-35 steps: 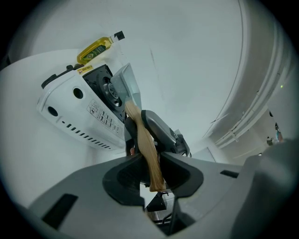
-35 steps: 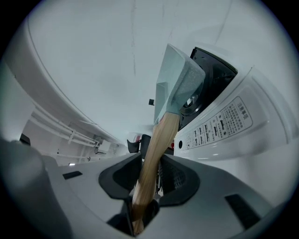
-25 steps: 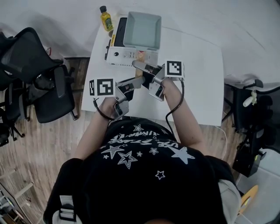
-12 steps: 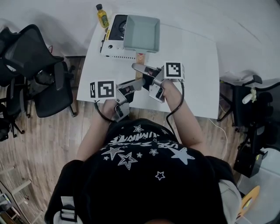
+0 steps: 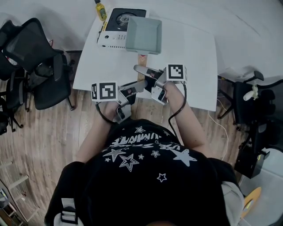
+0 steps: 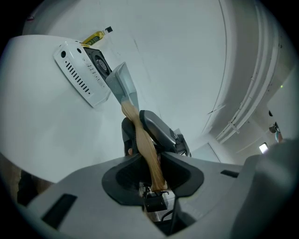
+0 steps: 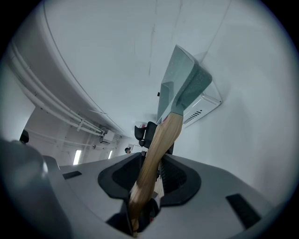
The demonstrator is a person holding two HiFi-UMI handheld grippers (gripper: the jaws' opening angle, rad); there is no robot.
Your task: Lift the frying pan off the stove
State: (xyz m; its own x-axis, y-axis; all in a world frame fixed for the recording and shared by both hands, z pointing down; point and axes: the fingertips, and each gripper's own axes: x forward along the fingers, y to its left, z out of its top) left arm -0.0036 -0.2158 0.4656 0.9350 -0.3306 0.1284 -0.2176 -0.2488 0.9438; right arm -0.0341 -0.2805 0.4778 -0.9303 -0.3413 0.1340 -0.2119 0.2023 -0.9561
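A square grey-green frying pan (image 5: pixel 143 34) with a wooden handle (image 5: pixel 141 58) hangs in the air above the white table (image 5: pixel 194 66), just right of the portable stove (image 5: pixel 116 32). The stove's burner shows uncovered. Both grippers clamp the handle: the left gripper (image 5: pixel 139 84) grips nearer the handle's end, and the right gripper (image 5: pixel 145 71) grips closer to the pan. In the left gripper view the handle (image 6: pixel 148 154) runs out between the jaws to the pan (image 6: pixel 122 86), with the stove (image 6: pixel 79 74) beyond. In the right gripper view the handle (image 7: pixel 154 154) leads up to the pan (image 7: pixel 184 84).
A yellow oil bottle (image 5: pixel 101 11) stands at the table's back left corner, beside the stove. Black office chairs (image 5: pixel 33 57) crowd the floor left of the table, and more dark furniture (image 5: pixel 252 101) stands to the right. The person stands at the table's near edge.
The pan has come away from the stove, whose burner now shows. Table and stove sit further up and left in the view. Both grippers stay on the handle.
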